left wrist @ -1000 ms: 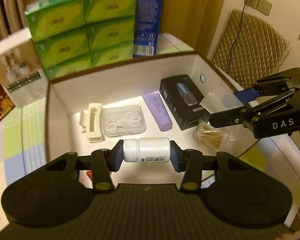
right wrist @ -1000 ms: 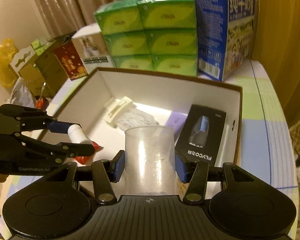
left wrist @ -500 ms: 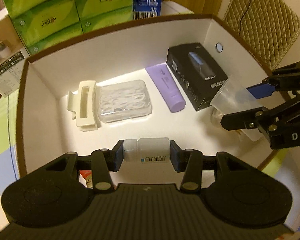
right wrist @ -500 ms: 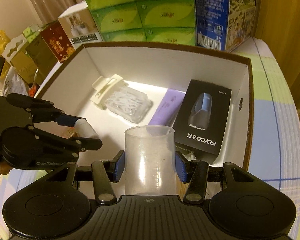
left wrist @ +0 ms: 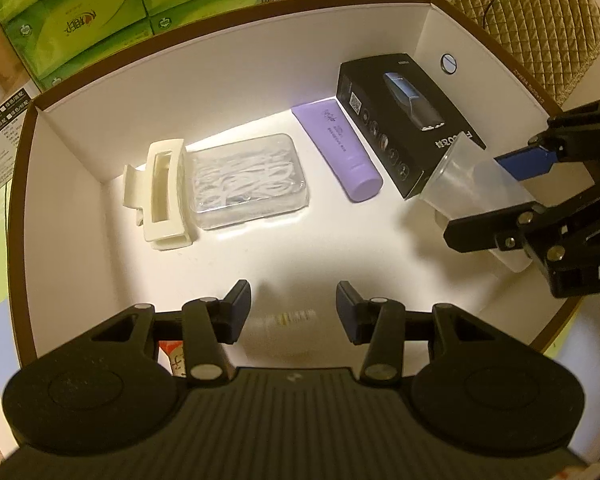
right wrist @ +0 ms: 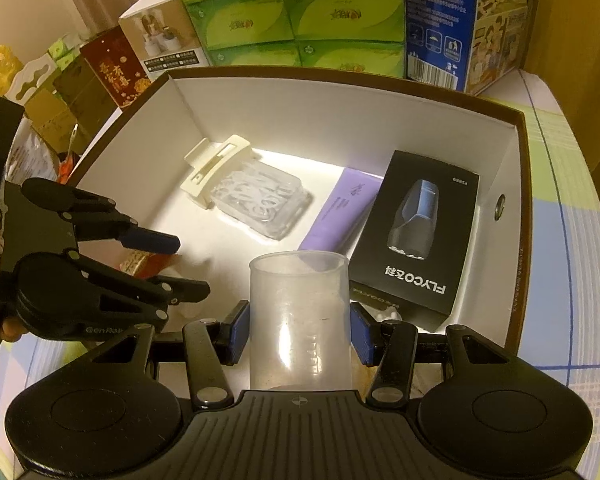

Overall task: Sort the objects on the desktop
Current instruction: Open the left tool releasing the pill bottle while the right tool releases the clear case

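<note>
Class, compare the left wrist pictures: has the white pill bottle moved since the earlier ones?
Yes. The white pill bottle has left the pads of the left gripper, which now stand apart, and shows blurred below them, near the white box's floor.

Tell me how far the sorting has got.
Done: clip, case, tube and black box lie in the carton. In hand: right tongs grip a cup over the carton; a bottle shows blurred under the left tongs, not gripped. Left: setting the cup down.
</note>
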Demonstrator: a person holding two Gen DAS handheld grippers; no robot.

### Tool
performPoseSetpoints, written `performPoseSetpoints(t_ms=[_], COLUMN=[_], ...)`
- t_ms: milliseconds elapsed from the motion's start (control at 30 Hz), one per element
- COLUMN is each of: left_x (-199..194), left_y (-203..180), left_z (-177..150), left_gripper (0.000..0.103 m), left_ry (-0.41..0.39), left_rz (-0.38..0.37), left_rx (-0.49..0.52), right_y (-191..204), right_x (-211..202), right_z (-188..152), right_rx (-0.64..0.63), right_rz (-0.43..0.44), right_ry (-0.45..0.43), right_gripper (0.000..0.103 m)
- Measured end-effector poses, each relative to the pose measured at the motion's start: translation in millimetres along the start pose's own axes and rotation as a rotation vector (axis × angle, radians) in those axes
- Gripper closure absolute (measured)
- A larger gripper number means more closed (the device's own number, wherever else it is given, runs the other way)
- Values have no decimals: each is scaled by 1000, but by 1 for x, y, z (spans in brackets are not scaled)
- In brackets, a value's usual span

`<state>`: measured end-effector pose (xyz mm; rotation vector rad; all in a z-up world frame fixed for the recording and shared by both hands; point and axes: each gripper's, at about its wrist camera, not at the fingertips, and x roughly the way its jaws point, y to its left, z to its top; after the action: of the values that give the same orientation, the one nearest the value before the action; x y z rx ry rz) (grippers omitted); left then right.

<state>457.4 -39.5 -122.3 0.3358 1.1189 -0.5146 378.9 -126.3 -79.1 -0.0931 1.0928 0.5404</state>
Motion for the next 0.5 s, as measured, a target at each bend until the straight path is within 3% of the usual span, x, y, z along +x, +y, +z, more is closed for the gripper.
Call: performPoseSetpoints(t_ms=[433, 500], left_x=[-10, -11], left_y=[10, 11], left_z=[-2, -3], left_gripper=[51, 49], left_ry=[-11, -14], left_rz=[44, 55], left_rx=[-9, -6], right_y=[6, 7], right_x=[13, 14], right_z=[1, 1], right_rx=[-28, -38], right_rz=[0, 1], right_ry=[21, 16], right_gripper=[54, 44])
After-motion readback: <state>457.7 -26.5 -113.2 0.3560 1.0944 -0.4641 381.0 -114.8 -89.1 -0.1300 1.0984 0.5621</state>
